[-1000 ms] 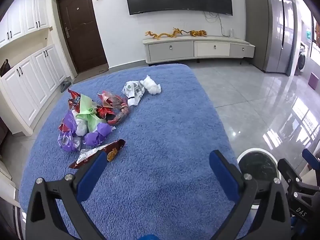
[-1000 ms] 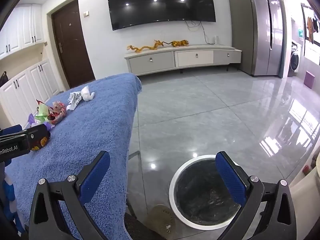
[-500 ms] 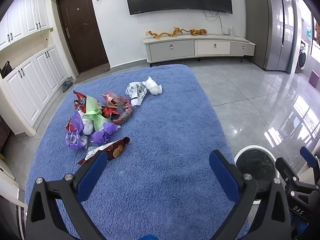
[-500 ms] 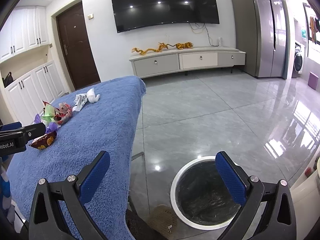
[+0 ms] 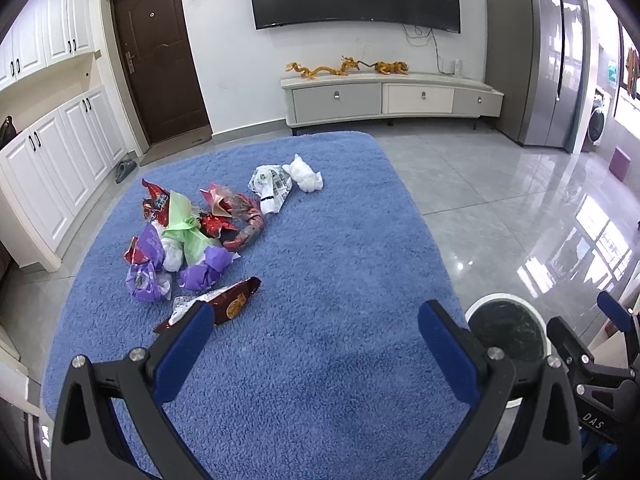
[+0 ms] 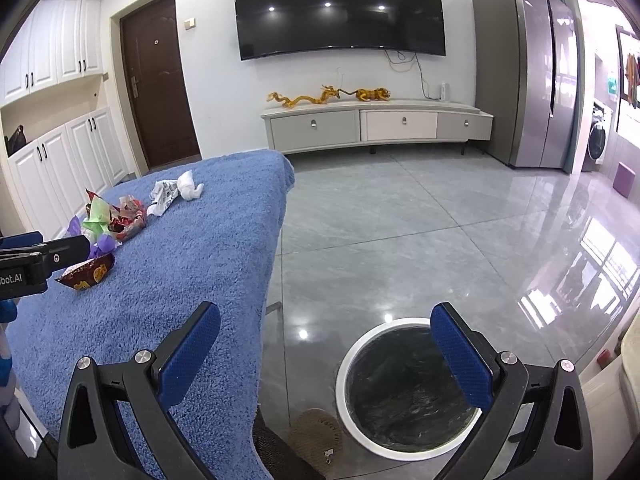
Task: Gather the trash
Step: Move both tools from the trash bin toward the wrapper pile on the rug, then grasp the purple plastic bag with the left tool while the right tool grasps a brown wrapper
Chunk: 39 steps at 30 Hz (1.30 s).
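The left hand-held gripper (image 5: 316, 338) hangs with its blue-padded fingers spread wide and nothing between them above the tabletop covered in blue fleece cloth (image 5: 320, 280). The right hand-held gripper (image 6: 326, 344), likewise spread and unloaded, straddles the tabletop's right edge. Below it on the glossy grey tiled floor (image 6: 420, 224) stands a round white-rimmed waste bin with a dark liner (image 6: 404, 390); what lies in it cannot be made out. Just beyond the left finger lies a dark red foil snack wrapper (image 5: 224, 306), nearest of the trash. Farther back sits a heap of crumpled purple, green and red wrappers (image 5: 188, 236), then a printed white plastic bag (image 5: 270, 186) touching a wad of white tissue (image 5: 304, 174). The cloth's right half is bare to its edge. Open floor runs to a low grey television cabinet (image 6: 376, 126).
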{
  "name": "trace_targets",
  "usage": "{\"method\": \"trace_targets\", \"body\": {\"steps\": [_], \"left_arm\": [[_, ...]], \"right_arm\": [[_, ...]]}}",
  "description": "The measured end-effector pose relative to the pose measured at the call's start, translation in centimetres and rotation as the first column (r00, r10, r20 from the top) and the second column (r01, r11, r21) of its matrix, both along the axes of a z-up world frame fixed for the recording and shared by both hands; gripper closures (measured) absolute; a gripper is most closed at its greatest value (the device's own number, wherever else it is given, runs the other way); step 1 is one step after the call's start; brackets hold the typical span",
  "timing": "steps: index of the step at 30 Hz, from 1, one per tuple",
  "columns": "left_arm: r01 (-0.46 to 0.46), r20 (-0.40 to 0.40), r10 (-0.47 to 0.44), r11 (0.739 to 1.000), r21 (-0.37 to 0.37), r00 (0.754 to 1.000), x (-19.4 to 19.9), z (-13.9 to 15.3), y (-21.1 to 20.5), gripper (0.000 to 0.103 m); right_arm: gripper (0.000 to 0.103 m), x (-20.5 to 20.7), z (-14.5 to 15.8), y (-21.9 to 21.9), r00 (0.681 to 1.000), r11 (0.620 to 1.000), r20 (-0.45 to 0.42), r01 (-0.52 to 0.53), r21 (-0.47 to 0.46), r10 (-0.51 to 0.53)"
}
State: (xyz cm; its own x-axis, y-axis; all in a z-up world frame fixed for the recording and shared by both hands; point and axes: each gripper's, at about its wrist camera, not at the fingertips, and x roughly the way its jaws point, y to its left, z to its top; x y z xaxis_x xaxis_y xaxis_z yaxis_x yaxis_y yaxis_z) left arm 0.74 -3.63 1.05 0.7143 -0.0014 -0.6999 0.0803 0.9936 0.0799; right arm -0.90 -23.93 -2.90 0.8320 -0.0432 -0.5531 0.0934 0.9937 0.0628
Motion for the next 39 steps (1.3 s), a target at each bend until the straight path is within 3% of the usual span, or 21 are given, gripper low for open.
{"method": "trace_targets", "body": {"steps": [6,10,16,24,29,31,35,39], "left_arm": [[0.07,0.022,-0.07,0.997,-0.016,0.997,-0.1,0.1,-0.8,0.0],[0.141,-0.016,-0.141,0.99,-0.013,0.99,0.1,-0.3,-1.3,0.0],[0.139,-0.026,-0.14,0.989,-0.055,0.99,0.6,-0.3,1.2,0.0],[-0.01,0.03,0.012,0.997,-0.075,0.999,1.9,2.0,10.6,0.0],[-0.135,0.051,0.138,0.989,-0.06,0.989,2.7,2.9,17.8,0.0],[-0.176,0.043,0.179,0.982,-0.066,0.983,3.2,2.5,20.1,0.001],[-0.225,-0.007,0.226,0.968,-0.111,0.974,4.3,0.9,23.1,0.008],[-0.232,-0.045,0.228,0.963,-0.134,0.973,5.2,-1.1,23.6,0.01]], "right_arm": [[0.0,-0.2,0.5,0.2,1.0,1.0,0.02,0.019,-0.001,-0.019],[0.0,-0.3,0.8,0.3,0.999,0.999,0.029,0.031,0.018,-0.032],[0.0,-0.2,1.4,0.7,0.998,0.998,0.03,0.045,0.048,-0.046],[0.0,1.4,2.7,4.5,1.0,0.999,-0.019,-0.019,-0.037,0.018],[0.001,3.6,4.0,8.1,0.989,0.989,-0.036,-0.143,-0.043,0.141],[0.004,4.5,4.3,9.4,0.979,0.98,-0.041,-0.201,-0.014,0.2],[0.022,6.7,4.7,12.3,0.944,0.941,-0.034,-0.323,0.1,0.327],[0.03,9.6,3.2,15.9,0.894,0.889,-0.097,-0.413,0.199,0.437]]}}
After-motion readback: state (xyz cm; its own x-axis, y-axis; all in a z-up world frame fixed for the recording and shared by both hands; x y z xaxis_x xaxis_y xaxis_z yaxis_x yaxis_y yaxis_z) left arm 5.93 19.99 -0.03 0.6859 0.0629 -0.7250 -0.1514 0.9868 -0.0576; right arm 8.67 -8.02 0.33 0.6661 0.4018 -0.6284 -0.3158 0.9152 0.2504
